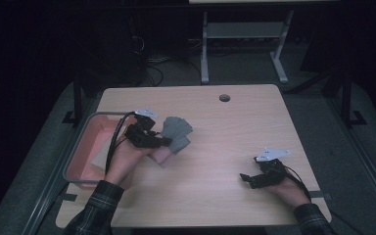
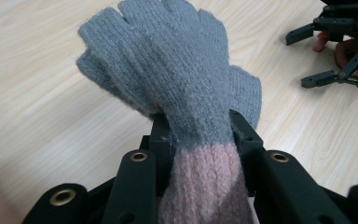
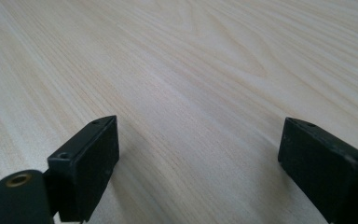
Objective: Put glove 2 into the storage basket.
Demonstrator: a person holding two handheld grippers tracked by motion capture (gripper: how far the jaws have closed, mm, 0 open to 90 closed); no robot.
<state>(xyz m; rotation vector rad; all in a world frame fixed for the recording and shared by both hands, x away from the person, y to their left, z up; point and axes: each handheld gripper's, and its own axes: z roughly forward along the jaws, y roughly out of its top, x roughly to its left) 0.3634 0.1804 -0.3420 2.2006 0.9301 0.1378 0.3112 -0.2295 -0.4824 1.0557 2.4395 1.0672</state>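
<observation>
Clamped by the left gripper [image 2: 200, 140] beside the tray [image 1: 73, 161], a glove [image 2: 177, 70] is held; right gripper [image 3: 198, 163] jaws apart; placement seemingly remains.

On the light wooden table [image 1: 225, 142]: clear plastic bin [image 1: 81, 147] at left edge; grey knitted fingerless glove with pink cuff [image 1: 175, 133] just right of it, clamped in left gripper [image 1: 149, 137]; right gripper [image 1: 254, 180] well apart, near right.

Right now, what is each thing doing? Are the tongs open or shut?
Left tongs: shut on the glove.
Right tongs: open, holding nothing, low over the table.
Glove: grey with a pink cuff, gripped near the cuff, fingers spread out.
Bin: at the table's left edge, open on top.
</observation>
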